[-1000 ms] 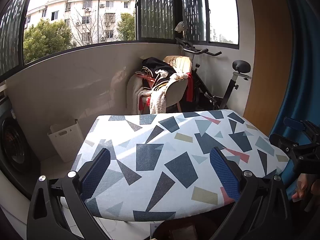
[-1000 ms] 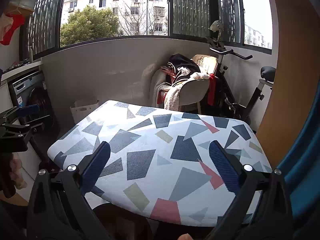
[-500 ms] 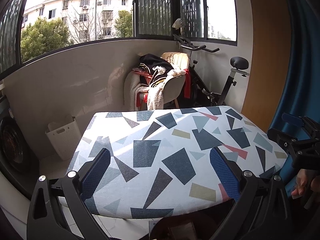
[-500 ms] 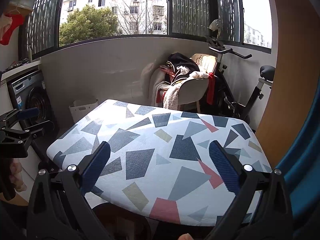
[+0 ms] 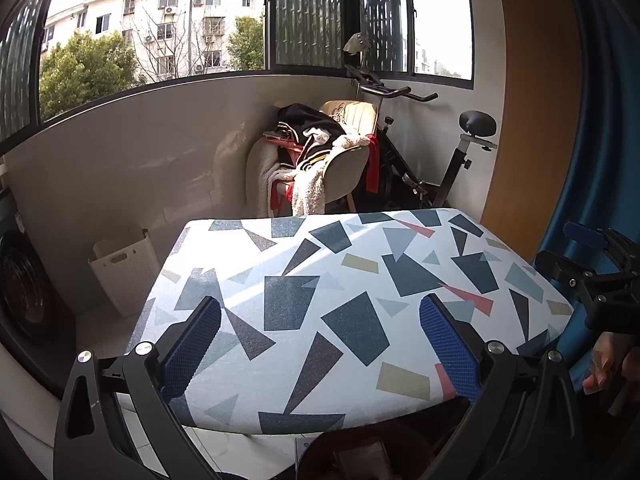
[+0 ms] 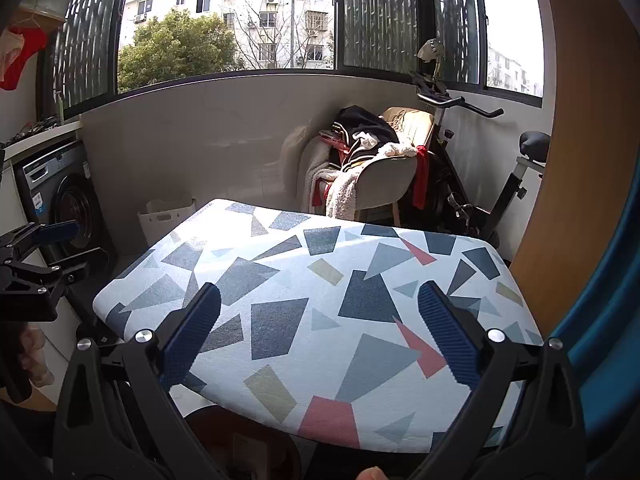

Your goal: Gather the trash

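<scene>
With both the left gripper [image 5: 320, 340] and right gripper [image 6: 320, 340] fingers spread empty over the geometric-patterned fabric surface [image 5: 360, 272], no trash is visible; scan beyond frame centre before descending.

text: none legible | washing machine [image 6: 60, 200] sticker: too small to read | other surfaces: no readable marks

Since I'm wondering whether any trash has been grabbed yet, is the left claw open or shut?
Open. The left claw has its blue pads spread wide, with only the patterned table visible between them and nothing held.
</scene>
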Action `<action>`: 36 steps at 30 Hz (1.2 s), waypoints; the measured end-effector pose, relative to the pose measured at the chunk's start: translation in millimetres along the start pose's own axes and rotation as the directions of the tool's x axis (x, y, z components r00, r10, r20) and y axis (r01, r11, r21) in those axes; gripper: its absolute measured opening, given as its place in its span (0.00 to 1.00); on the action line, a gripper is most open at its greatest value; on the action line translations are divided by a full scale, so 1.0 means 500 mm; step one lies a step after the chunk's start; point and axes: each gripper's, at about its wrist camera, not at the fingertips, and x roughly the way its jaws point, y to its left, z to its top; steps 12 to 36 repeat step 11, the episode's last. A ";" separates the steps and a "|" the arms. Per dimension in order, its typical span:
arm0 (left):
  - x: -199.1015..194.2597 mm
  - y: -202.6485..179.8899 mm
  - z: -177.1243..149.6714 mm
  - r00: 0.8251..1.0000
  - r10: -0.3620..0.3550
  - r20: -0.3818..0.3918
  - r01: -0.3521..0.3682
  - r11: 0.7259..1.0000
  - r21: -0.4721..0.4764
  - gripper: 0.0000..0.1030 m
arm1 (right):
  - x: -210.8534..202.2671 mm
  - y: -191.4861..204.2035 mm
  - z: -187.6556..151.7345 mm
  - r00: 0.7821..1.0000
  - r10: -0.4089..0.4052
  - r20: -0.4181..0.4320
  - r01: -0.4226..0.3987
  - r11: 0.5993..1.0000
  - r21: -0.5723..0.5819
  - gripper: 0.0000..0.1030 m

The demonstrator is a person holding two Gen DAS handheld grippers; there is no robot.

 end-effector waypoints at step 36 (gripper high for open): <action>0.006 0.004 -0.003 1.000 0.005 -0.012 -0.005 1.000 -0.014 0.94 | 0.002 0.000 -0.005 1.000 0.000 -0.010 0.000 1.000 0.004 0.94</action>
